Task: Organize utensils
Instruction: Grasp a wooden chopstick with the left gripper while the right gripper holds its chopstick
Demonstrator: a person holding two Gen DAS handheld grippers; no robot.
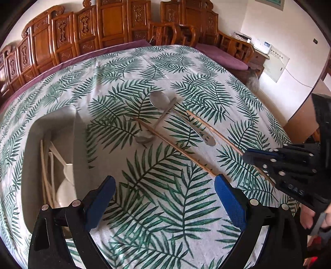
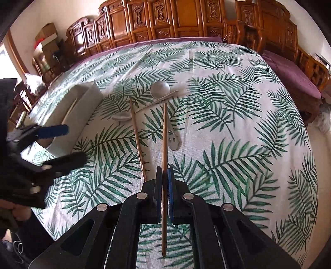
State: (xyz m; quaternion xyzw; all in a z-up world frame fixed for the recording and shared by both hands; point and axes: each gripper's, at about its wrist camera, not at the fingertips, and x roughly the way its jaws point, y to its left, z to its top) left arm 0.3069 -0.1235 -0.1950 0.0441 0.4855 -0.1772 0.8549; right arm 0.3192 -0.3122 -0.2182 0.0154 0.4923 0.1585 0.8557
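My right gripper (image 2: 164,172) is shut on a wooden chopstick (image 2: 164,132); it also shows in the left wrist view (image 1: 251,157) with the chopstick (image 1: 213,128). A second chopstick (image 2: 137,136) lies on the cloth beside it (image 1: 171,143). Two metal spoons lie crossed: a large one (image 2: 160,88) (image 1: 160,99) and a smaller one (image 2: 122,118) (image 1: 143,139). My left gripper (image 1: 164,185) is open and empty above the cloth, right of a white tray (image 1: 33,132) holding white utensils (image 1: 66,173).
The table wears a leaf-print cloth (image 2: 238,124). Carved wooden benches (image 2: 186,18) with purple cushions (image 2: 289,72) ring the far side. The white tray (image 2: 82,91) sits at the left. Boxes (image 2: 47,35) stand at the far left.
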